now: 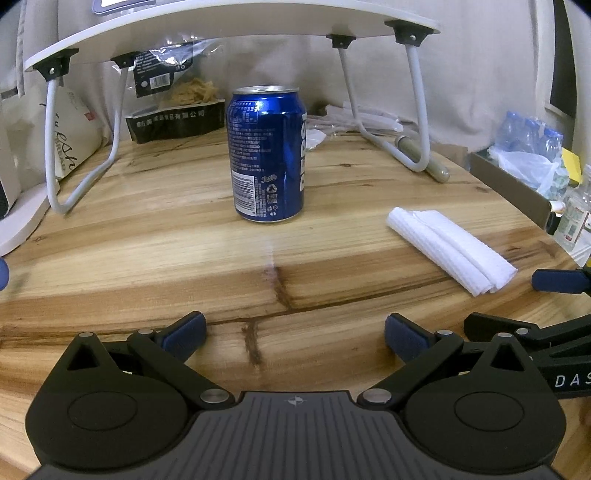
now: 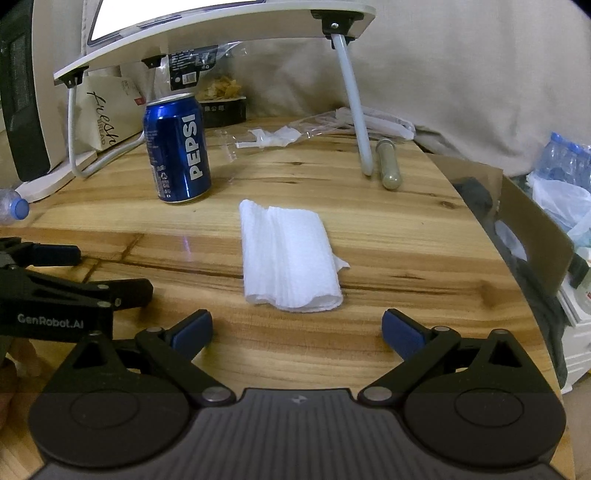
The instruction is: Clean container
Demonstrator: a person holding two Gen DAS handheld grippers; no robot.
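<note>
The wooden table (image 1: 147, 258) carries a white laptop stand (image 1: 229, 33), under whose front edge an upright blue Pepsi can (image 1: 267, 155) stands; only the right view shows its full logo. A folded white tissue (image 2: 290, 258) lies right of it. The left gripper (image 1: 295, 332) and right gripper (image 2: 297, 328) gape wide, empty.

Wood table (image 1: 332, 280), white lap desk (image 1: 229, 33) w/ bent legs, beige curtain (image 2: 461, 74) behind

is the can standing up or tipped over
Upright. The can stands on its base on the table, rim level on top, in both views. Whether it is opened or full cannot be told.
</note>
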